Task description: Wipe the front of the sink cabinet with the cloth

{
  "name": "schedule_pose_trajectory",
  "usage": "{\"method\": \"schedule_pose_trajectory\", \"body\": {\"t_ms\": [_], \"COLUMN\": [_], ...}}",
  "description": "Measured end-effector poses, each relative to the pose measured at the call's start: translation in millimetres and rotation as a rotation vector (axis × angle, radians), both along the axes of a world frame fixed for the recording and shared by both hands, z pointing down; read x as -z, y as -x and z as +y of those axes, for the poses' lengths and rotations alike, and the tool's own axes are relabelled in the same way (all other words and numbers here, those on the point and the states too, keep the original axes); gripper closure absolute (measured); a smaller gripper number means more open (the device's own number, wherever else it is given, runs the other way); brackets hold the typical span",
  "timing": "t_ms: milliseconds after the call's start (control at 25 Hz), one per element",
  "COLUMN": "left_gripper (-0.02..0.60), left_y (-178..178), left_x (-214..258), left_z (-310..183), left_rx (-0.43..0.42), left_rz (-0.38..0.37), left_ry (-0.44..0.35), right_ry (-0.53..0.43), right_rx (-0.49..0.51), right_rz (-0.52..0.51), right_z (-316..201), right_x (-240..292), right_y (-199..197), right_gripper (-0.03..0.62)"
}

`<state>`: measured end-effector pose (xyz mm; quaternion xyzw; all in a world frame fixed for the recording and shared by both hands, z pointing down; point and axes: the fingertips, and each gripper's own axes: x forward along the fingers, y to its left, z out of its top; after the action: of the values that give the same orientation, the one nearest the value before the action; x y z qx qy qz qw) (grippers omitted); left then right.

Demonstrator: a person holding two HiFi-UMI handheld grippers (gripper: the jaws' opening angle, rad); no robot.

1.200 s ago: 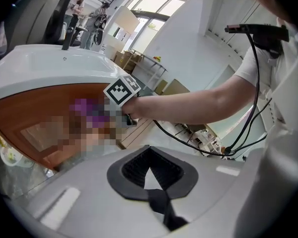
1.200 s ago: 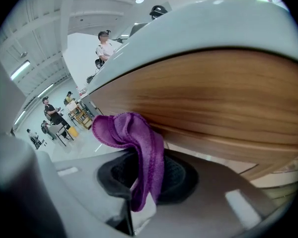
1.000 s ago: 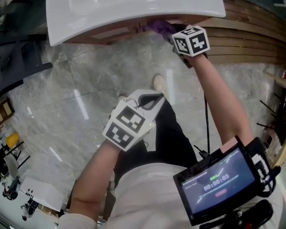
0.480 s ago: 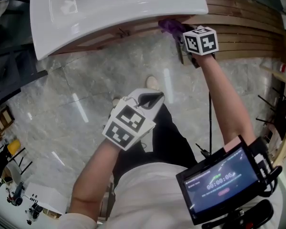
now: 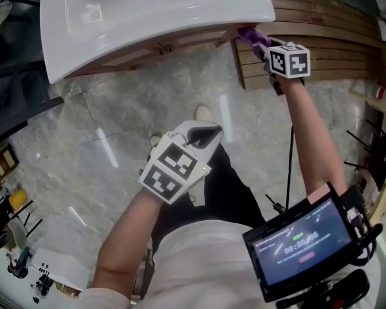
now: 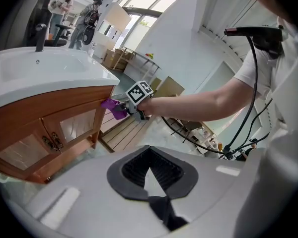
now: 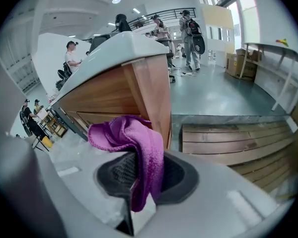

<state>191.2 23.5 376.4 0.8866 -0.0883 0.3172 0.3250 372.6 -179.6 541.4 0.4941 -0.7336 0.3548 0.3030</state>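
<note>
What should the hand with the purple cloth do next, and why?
Probably slide the cloth back to the left along the wood. The right gripper is shut on it at the right corner of the sink cabinet, just under the white sink. No cabinet front remains further right, while the doors lie left and lower.

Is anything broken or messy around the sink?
Nothing stands out. The right gripper holds the purple cloth at a corner of the wooden sink cabinet; the white basin looks whole, and the left gripper is shut, empty.
</note>
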Motion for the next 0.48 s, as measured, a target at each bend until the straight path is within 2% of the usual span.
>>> {"method": "schedule_pose_trajectory", "body": {"t_ms": [120, 240, 480], "left_gripper": [0.575, 0.575, 0.575], "left_y": [6.5, 18.4, 58.6], "left_x": [1.1, 5.1, 13.3], "left_z": [0.1, 3.2, 12.7], "left_rx": [0.011, 0.026, 0.08], "left_rz": [-0.005, -0.008, -0.011], "left_ry": [-0.002, -0.005, -0.012], "right_ry": [-0.003, 0.002, 0.027], "right_rx": [0.013, 0.063, 0.259], "right_rz": [0.024, 0.049, 0.078], "right_z": [4.0, 17.7, 59.0], "right_x": [1.0, 0.1, -9.6], "right_y": [-0.7, 15.6, 98.0], "right_gripper": [0.511, 0.511, 0.511]}}
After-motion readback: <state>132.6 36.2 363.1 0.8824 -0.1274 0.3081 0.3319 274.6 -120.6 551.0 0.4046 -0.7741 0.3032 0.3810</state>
